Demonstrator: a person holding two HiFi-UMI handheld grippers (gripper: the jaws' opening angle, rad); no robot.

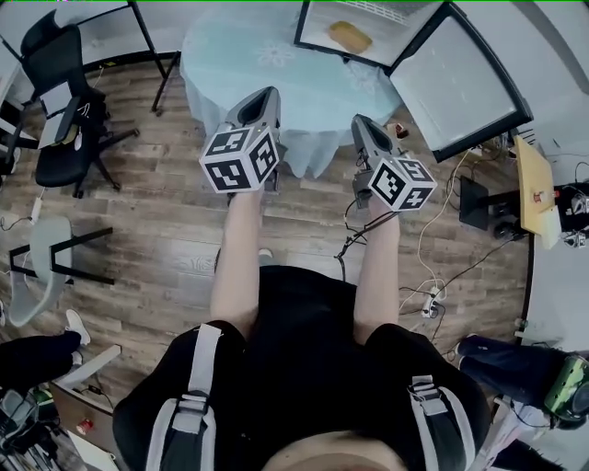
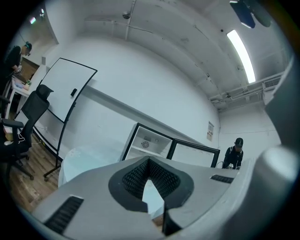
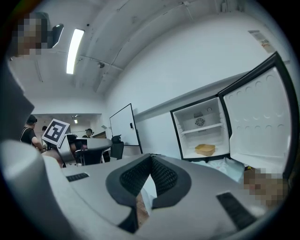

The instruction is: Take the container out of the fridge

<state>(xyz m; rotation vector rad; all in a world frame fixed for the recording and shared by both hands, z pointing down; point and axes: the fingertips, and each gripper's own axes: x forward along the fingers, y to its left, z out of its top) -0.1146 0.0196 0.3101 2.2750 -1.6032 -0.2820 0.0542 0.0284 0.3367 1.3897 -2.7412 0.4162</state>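
A tan container [image 1: 351,36] sits on the floor of the open small fridge [image 1: 317,25], which stands on the far side of a round table with a pale blue cloth [image 1: 230,55]. In the right gripper view the container [image 3: 205,149] lies under the fridge's white shelf, with the door [image 3: 258,122] swung out to the right. My left gripper [image 1: 260,95] and right gripper [image 1: 362,122] are held side by side in front of the person, short of the table and well away from the fridge. Both are shut with nothing in them.
The fridge door [image 1: 465,78] stands open to the right. A black office chair [image 1: 64,101] and a grey chair [image 1: 46,267] stand at the left. Cables and a power strip [image 1: 431,296] lie on the wooden floor at the right. A whiteboard [image 2: 65,98] stands left of the table.
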